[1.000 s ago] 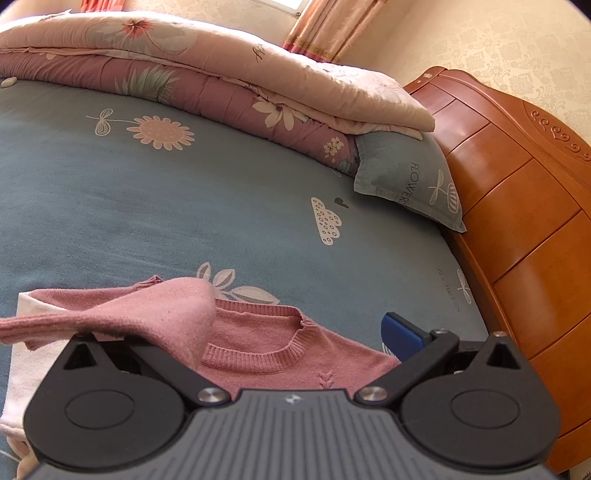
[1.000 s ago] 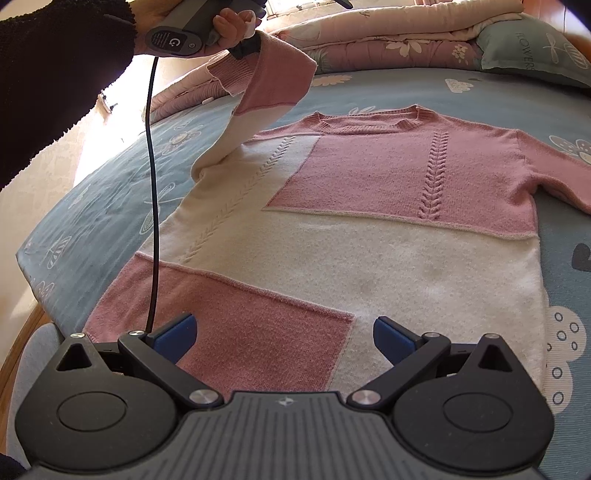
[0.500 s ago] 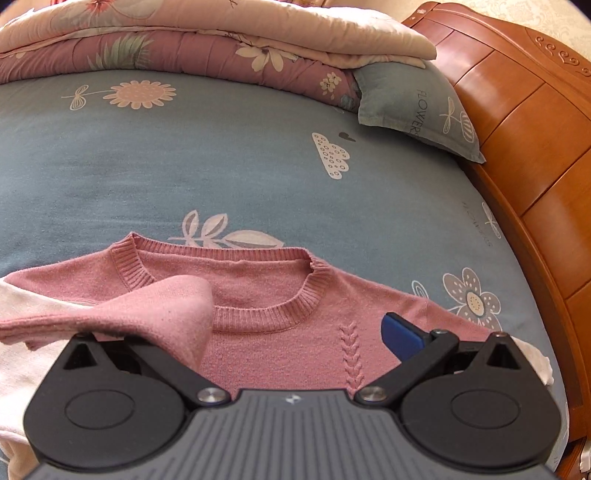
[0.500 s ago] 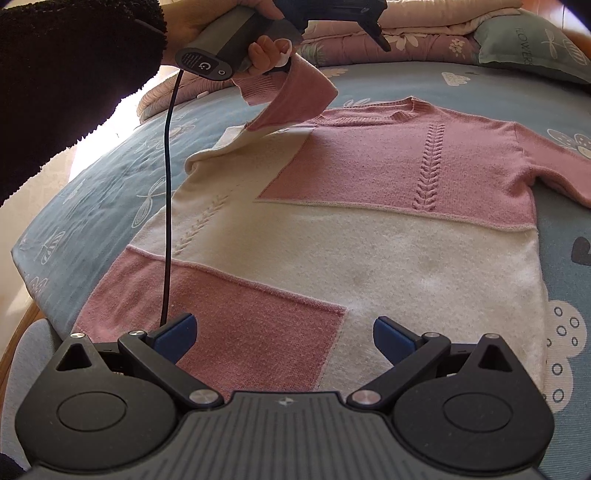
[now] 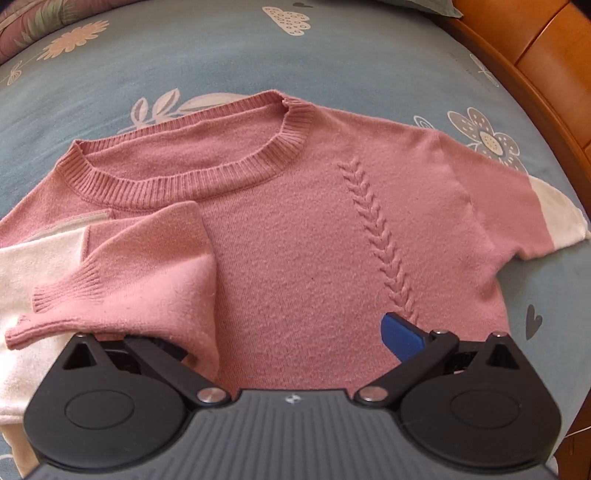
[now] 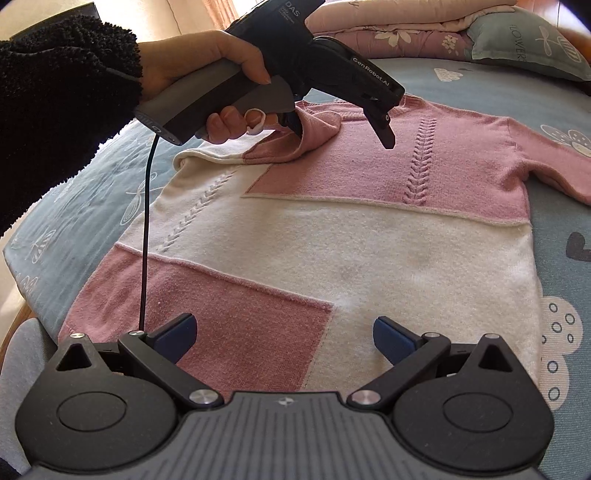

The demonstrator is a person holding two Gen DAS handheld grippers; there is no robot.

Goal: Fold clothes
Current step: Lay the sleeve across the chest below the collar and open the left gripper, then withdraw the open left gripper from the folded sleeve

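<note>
A pink and cream knit sweater (image 6: 332,236) lies flat, front up, on the bed. It also shows in the left wrist view (image 5: 303,229). My left gripper (image 5: 288,332) hangs over the chest with its jaws wide open; the pink sleeve cuff (image 5: 122,288) is draped over its left finger, which is hidden. In the right wrist view the left gripper (image 6: 343,118) sits over the collar with the sleeve (image 6: 310,136) hanging from one finger. My right gripper (image 6: 284,336) is open and empty above the sweater's hem. The other sleeve (image 6: 546,162) lies spread to the right.
The bed has a blue flowered sheet (image 5: 184,55). Folded quilts (image 6: 406,26) and a pillow (image 6: 524,40) lie at the head. A wooden bed frame (image 5: 546,59) runs along the right. The bed's edge (image 6: 22,291) is at the left. A cable (image 6: 147,229) hangs from the left gripper.
My left gripper has carried the sleeve in over the sweater's chest and come down lower. The sleeve now folds across the body. My right gripper has stayed still and open.
</note>
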